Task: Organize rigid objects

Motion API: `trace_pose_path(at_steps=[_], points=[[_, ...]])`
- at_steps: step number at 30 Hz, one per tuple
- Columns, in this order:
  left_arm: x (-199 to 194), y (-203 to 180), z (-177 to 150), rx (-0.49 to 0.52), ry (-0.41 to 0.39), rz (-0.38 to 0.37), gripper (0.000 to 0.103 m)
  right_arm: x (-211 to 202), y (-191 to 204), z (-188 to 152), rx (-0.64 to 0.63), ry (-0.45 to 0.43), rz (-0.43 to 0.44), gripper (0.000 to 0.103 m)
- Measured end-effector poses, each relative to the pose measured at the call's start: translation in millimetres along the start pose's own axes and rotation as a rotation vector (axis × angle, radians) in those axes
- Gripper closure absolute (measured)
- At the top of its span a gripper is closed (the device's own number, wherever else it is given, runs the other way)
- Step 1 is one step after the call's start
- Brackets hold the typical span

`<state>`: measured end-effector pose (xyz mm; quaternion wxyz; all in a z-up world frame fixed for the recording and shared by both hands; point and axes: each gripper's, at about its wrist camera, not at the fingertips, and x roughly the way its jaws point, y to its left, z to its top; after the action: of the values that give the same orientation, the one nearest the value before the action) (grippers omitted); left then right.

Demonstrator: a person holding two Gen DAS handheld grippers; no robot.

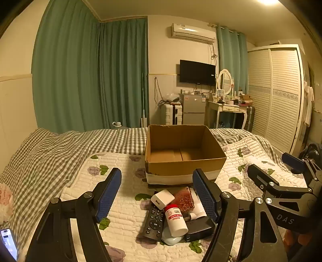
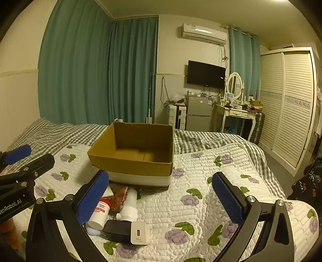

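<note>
One bed (image 1: 60, 153) carries one empty cardboard box (image 1: 181, 165); just before it lies one pile: remote (image 1: 154, 221), red-capped bottle (image 1: 176, 220), two chargers (one marked "66w") (image 2: 140, 233). Left gripper (image 1: 159, 198) and right gripper (image 2: 161, 199) hang with jaws released.

1. Warm, yellowish room light falls from a ceiling lamp (image 1: 267, 1) above my claws.
2. Fisheye bends walls; corners go black.
3. Air conditioner (image 1: 192, 33) below the lamp glares slightly.
</note>
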<state>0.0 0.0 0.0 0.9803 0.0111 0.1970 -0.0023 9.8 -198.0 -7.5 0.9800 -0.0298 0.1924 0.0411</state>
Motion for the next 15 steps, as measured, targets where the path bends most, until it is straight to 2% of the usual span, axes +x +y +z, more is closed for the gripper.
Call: trace_pose_path(at_steps=[15], points=[[-0.6,-4.7,-3.5,0.0,0.002,-0.007,0.027,0.0,3.1,-3.1,-0.006,0.008,0.001,0.0]])
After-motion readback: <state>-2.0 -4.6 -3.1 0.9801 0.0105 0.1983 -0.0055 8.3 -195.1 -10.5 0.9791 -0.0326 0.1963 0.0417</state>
